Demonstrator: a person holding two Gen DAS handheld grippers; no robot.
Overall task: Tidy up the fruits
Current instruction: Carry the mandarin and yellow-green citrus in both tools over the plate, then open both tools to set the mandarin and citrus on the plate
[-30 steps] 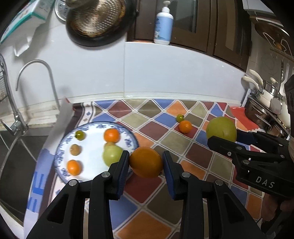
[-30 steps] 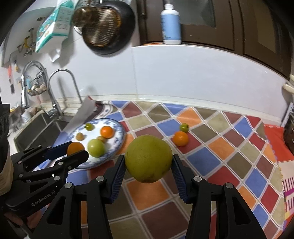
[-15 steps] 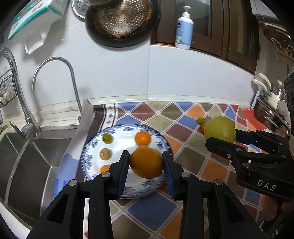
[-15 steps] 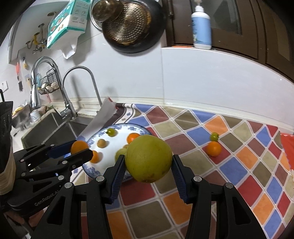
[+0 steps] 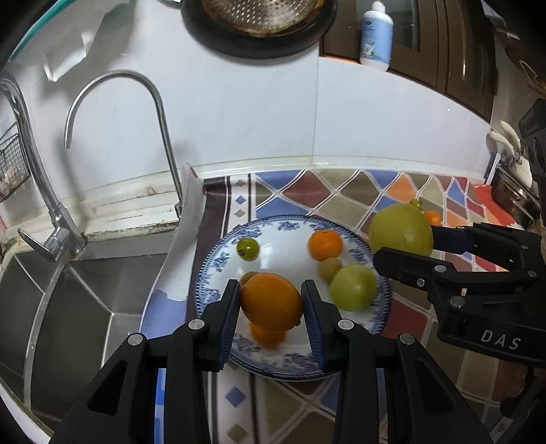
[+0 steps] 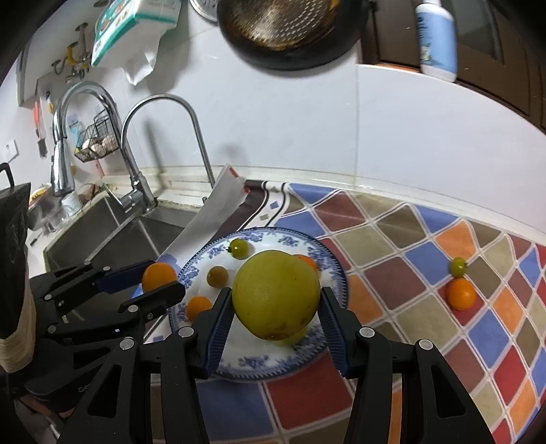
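Observation:
My left gripper (image 5: 270, 302) is shut on a large orange (image 5: 271, 301) and holds it above the near-left part of the blue-and-white plate (image 5: 293, 367). My right gripper (image 6: 275, 311) is shut on a big yellow-green fruit (image 6: 276, 293) above the plate (image 6: 249, 365). On the plate lie a green apple (image 5: 353, 287), a small orange (image 5: 325, 244), a green tomato (image 5: 248, 248) and several small fruits. A small orange (image 6: 461, 293) and a green tomato (image 6: 459, 266) lie on the mat to the right.
A steel sink (image 5: 61, 307) with a tall faucet (image 5: 112, 102) lies left of the plate. The patchwork mat (image 6: 426, 307) covers the counter. A white wall stands behind. A pan (image 6: 290, 30) and a bottle (image 6: 438, 37) are above.
Both grippers have moved left with their fruits, from over the mat to above the plate. The sink has come into fuller view.

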